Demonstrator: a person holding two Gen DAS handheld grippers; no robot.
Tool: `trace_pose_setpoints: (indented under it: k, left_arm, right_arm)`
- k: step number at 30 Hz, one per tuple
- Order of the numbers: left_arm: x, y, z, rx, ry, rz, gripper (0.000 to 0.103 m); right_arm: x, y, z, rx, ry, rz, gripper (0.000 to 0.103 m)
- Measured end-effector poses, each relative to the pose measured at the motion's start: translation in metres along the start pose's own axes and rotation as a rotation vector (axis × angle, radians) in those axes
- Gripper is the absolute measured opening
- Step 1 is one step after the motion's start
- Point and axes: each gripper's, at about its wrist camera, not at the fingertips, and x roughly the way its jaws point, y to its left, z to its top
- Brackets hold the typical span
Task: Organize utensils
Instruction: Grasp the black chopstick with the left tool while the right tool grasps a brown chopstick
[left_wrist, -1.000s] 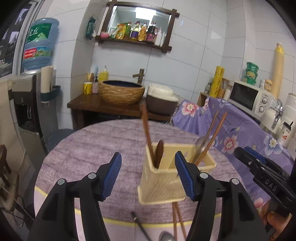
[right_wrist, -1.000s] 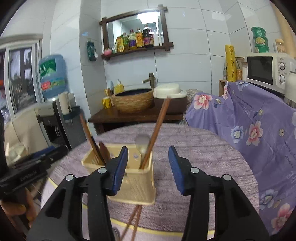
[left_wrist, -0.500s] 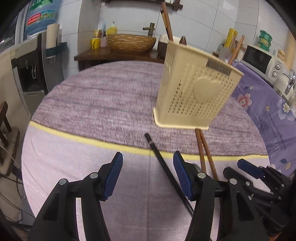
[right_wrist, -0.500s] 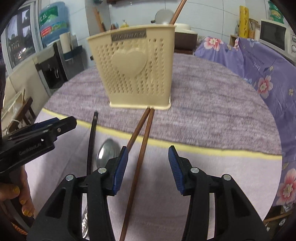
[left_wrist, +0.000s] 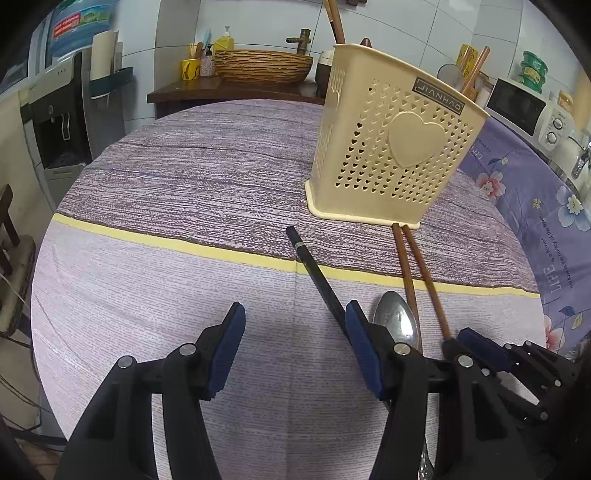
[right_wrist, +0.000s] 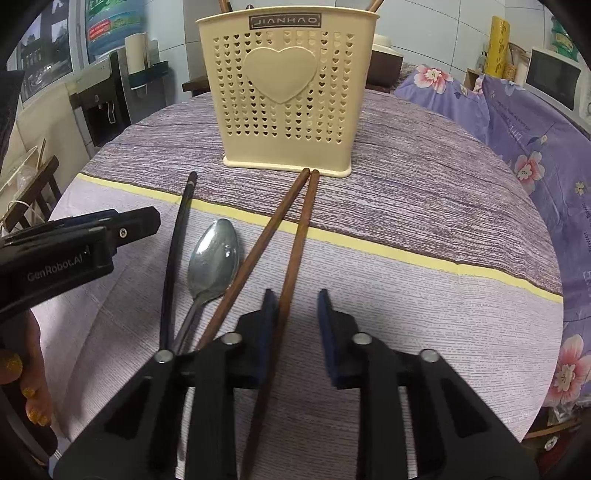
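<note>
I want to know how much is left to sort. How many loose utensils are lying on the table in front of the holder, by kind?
Brown wooden chopsticks: 2
Black chopstick: 1
Metal spoon: 1
Total: 4 loose utensils on the tablecloth, in front of the cream holder. More sticks stand inside the holder, not counted here.

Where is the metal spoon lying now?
In the right wrist view the spoon lies on the table, bowl toward the holder, between the black chopstick and the brown pair.
</note>
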Motion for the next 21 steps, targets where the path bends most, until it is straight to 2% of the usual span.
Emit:
trace_pose_setpoints:
  k: [2, 8, 16, 18, 20, 21]
  left_arm:
    - [0.001, 0.0, 0.001, 0.003, 0.001, 0.003, 0.056]
    - [0.009, -0.003, 0.008, -0.003, 0.016, -0.003, 0.056]
    - [0.034, -0.019, 0.019, 0.064, 0.049, 0.045, 0.055]
    - [0.036, -0.022, 0.02, 0.1, 0.052, 0.061, 0.051]
    - [0.037, -0.024, 0.021, 0.126, 0.052, 0.056, 0.033]
    - [0.037, -0.023, 0.022, 0.133, 0.054, 0.048, 0.028]
  right_arm:
    - [-0.002, -0.009, -0.001, 0.006, 0.003, -0.004, 0.011]
    - [-0.006, -0.029, -0.003, 0.032, 0.015, -0.003, 0.011]
    - [-0.008, -0.029, -0.005, 0.062, 0.012, 0.022, 0.011]
    - [-0.008, -0.032, -0.005, 0.079, 0.013, 0.033, 0.011]
    - [-0.007, -0.034, -0.005, 0.092, 0.014, 0.039, 0.011]
    - [-0.007, -0.035, -0.004, 0.095, 0.014, 0.041, 0.011]
